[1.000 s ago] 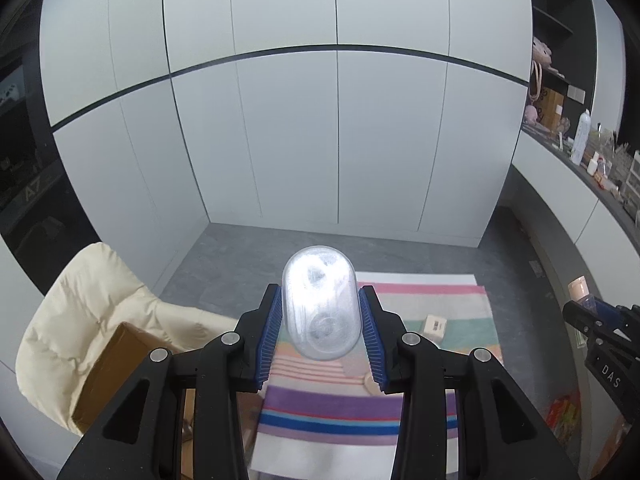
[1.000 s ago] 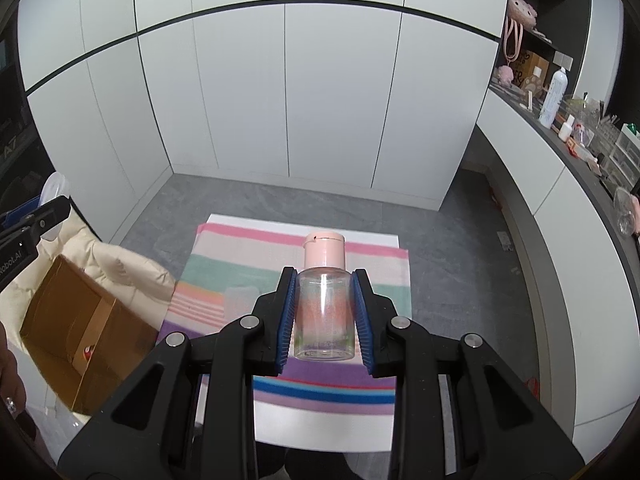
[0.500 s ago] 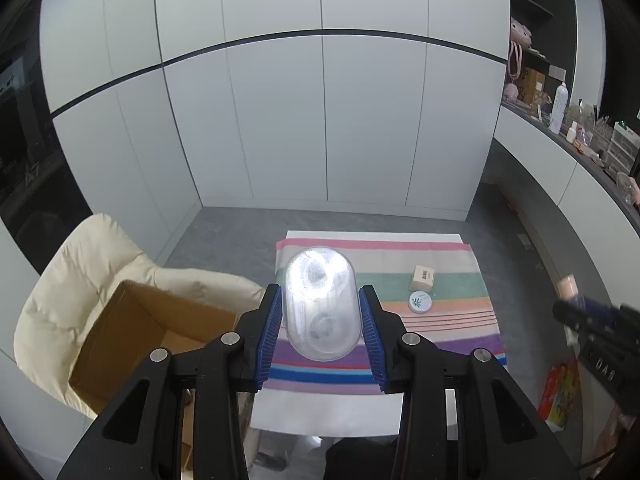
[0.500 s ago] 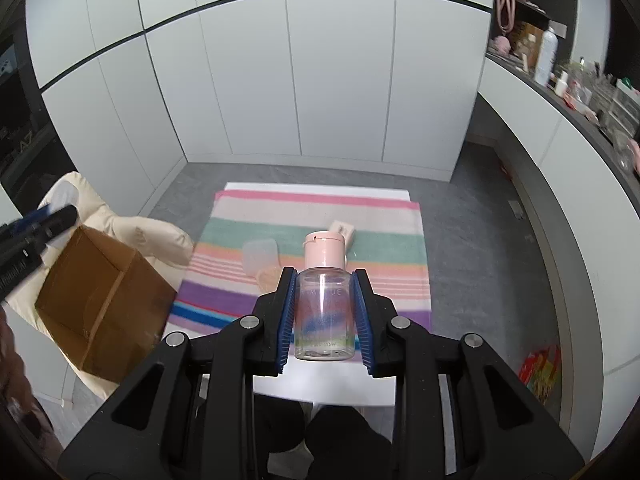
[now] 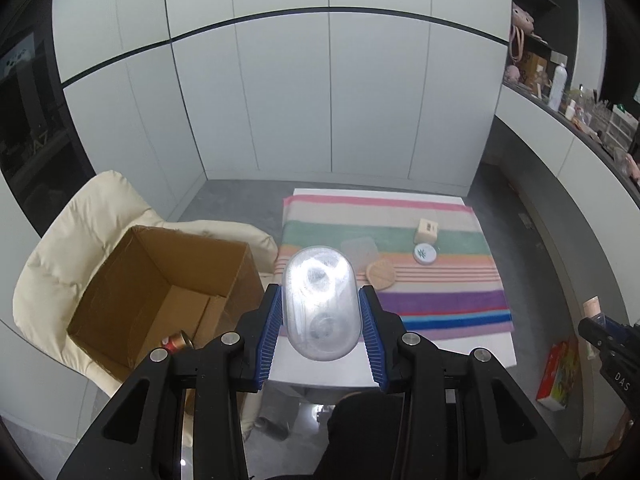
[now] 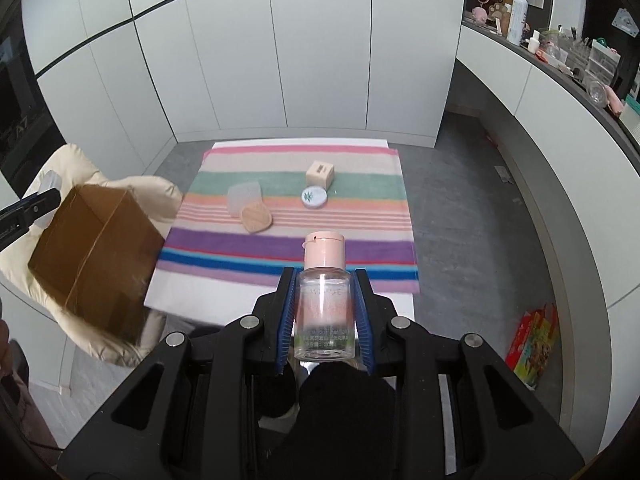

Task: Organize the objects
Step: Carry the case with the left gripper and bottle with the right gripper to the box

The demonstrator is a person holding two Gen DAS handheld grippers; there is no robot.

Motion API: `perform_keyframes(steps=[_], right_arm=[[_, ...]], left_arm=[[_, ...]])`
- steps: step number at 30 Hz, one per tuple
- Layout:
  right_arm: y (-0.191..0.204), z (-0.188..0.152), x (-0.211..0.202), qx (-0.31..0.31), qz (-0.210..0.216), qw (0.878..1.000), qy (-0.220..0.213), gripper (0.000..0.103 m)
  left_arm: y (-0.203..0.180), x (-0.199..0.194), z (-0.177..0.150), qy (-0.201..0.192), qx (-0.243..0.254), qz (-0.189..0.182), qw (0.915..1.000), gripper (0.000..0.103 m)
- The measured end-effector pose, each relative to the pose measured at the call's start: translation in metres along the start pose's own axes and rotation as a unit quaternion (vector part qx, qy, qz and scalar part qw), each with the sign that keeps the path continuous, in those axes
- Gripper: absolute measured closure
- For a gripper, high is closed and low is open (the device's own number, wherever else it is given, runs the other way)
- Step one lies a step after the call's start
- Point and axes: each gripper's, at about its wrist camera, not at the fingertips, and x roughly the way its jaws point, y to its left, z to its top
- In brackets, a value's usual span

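The left hand-held gripper (image 5: 320, 320) grips a frosted oval container (image 5: 319, 304) beside the cardboard box (image 5: 160, 280); the right hand-held gripper (image 6: 324, 316) clamps a clear pink-capped bottle (image 6: 324, 300), seemingly above the striped surface (image 6: 288, 216).

Worktop (image 6: 188, 300): white, mid-frame, under striped cloth (image 6: 296, 248)
On cloth: beige cube (image 6: 320, 174), round white tin (image 6: 315, 197), clear lid (image 6: 244, 196) touching tan oval (image 6: 256, 218)

Clear capsule case (image 5: 319, 304) gripped; pink-capped clear bottle (image 6: 324, 300) gripped upright.
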Motion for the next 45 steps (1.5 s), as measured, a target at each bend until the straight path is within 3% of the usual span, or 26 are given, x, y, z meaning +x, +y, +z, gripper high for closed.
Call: perform_keyframes(steps=[8, 23, 34, 45], right_arm=[[-0.004, -0.018, -0.003, 0.016, -0.004, 1.000, -0.004, 0.074], [0.012, -0.025, 0.015, 0.003, 0.009, 1.000, 0.018, 0.074], [0.102, -0.024, 0.036, -0.087, 0.071, 0.993, 0.027, 0.074], [0.226, -0.043, 0.054, -0.201, 0.157, 0.966, 0.049, 0.074]], left_arm=[[-0.014, 0.000, -0.018, 0.000, 0.028, -0.004, 0.9996, 0.064], [-0.001, 0.004, -0.031, 0.016, 0.016, -0.006, 0.9997, 0.064], [0.075, 0.000, -0.055, 0.030, -0.043, 0.051, 0.9973, 0.064], [0.158, -0.014, -0.091, 0.048, -0.111, 0.109, 0.9866, 0.063]])
